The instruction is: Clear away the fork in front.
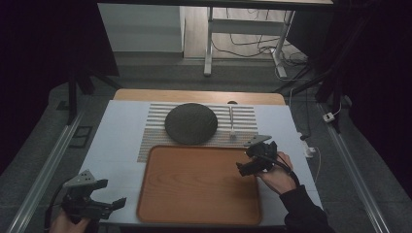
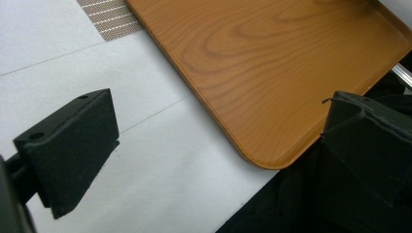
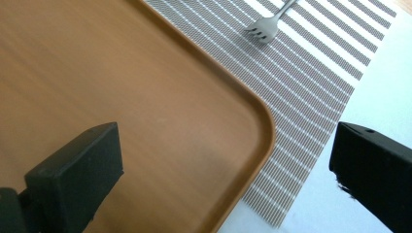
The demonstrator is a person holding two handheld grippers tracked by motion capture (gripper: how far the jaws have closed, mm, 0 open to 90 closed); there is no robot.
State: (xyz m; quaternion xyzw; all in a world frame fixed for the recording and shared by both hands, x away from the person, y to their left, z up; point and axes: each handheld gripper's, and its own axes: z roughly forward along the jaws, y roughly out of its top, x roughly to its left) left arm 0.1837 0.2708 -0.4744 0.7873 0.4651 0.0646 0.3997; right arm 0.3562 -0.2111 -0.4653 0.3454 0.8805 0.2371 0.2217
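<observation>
A wooden tray (image 1: 199, 184) lies at the front middle of the table, with nothing on it. Behind it a striped placemat (image 1: 243, 116) carries a dark round plate (image 1: 190, 123) and a metal fork (image 1: 232, 124). My right gripper (image 1: 244, 160) hovers open over the tray's far right corner; in the right gripper view its wide-apart jaws (image 3: 223, 160) straddle the tray rim (image 3: 265, 126), with the fork (image 3: 265, 26) farther off on the placemat (image 3: 311, 82). My left gripper (image 1: 112, 193) is open at the front left, beside the tray's near left corner (image 2: 257, 160), with nothing between its jaws (image 2: 218, 141).
The white table cover (image 1: 111, 145) spreads on both sides of the tray. A corner of the placemat (image 2: 109, 17) shows in the left gripper view. Metal rails (image 1: 48, 165) run along the table's sides, and a desk frame with cables (image 1: 243, 46) stands beyond the far edge.
</observation>
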